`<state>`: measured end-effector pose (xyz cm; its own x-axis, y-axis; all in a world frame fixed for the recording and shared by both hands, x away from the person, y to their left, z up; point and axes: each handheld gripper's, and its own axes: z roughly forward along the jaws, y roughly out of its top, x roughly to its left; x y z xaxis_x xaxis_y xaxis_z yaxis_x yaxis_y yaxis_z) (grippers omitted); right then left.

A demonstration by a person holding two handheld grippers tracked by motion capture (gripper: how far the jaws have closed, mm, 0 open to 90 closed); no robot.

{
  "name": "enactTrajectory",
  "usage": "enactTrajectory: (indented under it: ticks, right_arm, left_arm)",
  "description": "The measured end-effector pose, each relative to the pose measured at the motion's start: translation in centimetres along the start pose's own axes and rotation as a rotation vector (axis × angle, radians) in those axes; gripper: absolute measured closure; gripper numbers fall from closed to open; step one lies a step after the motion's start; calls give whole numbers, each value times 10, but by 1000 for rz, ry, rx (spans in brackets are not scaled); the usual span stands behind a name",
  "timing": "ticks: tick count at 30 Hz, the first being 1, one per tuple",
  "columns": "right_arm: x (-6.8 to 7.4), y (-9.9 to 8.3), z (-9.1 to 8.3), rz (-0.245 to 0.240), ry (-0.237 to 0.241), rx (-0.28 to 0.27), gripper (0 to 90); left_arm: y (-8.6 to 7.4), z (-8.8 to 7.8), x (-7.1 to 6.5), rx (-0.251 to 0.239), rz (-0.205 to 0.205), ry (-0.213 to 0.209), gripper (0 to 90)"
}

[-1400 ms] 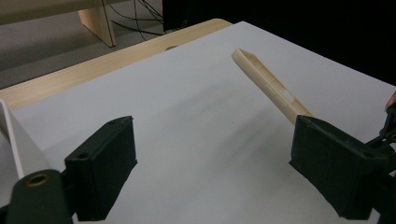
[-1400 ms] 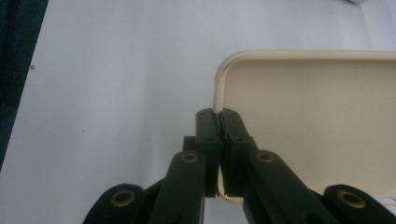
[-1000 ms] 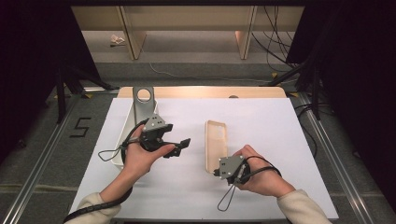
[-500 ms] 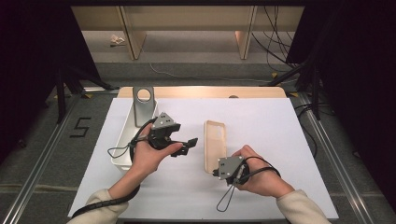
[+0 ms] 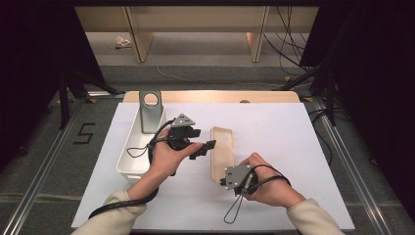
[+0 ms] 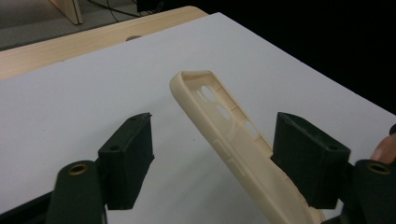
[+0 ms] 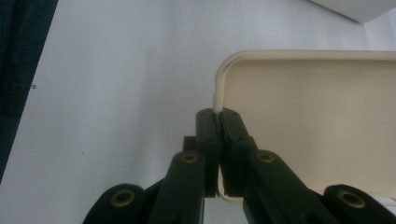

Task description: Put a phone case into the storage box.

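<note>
- Cream phone case (image 5: 222, 152) (hollow side up) lies on the white table (image 5: 293, 147).
- Right gripper (image 5: 226, 182) pinches its near edge.
- Left gripper (image 5: 208, 147) hovers beside it, jaws spread.

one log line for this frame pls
left gripper: open, beside phone case | right gripper: shut on case rim | bin: idle

1. Each tool, the left tool (image 5: 208, 147) and the right tool (image 5: 224, 181), is black with a grey three-cornered plate on top.
2. Brass-ringed holes dot the jaws.
3. Black cables trail.
4. Sleeves are cream.
</note>
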<state>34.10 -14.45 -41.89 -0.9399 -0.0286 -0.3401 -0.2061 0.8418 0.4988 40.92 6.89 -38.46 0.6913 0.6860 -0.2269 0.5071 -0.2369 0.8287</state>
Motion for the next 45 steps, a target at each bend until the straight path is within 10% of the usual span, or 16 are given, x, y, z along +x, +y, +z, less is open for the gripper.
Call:
enactTrajectory:
  ticks: [18,29,32,38,45]
  right_arm:
    - [3,4,1,-27,-7,11,882]
    - [3,4,7,-37,-19,35,871]
    - [2,4,8,-12,-43,42,771]
    - [-3,-1,-8,87,-83,-55,656]
    - [-6,-28,-21,322,-169,-167,463]
  left_arm:
    - [6,21,7,92,-158,-1,608]
    - [11,13,-3,2,-183,-94,794]
    - [16,9,-9,-20,-95,-80,818]
    - [23,-7,-2,-89,-54,-85,818]
    - [30,-37,15,-170,-28,-52,818]
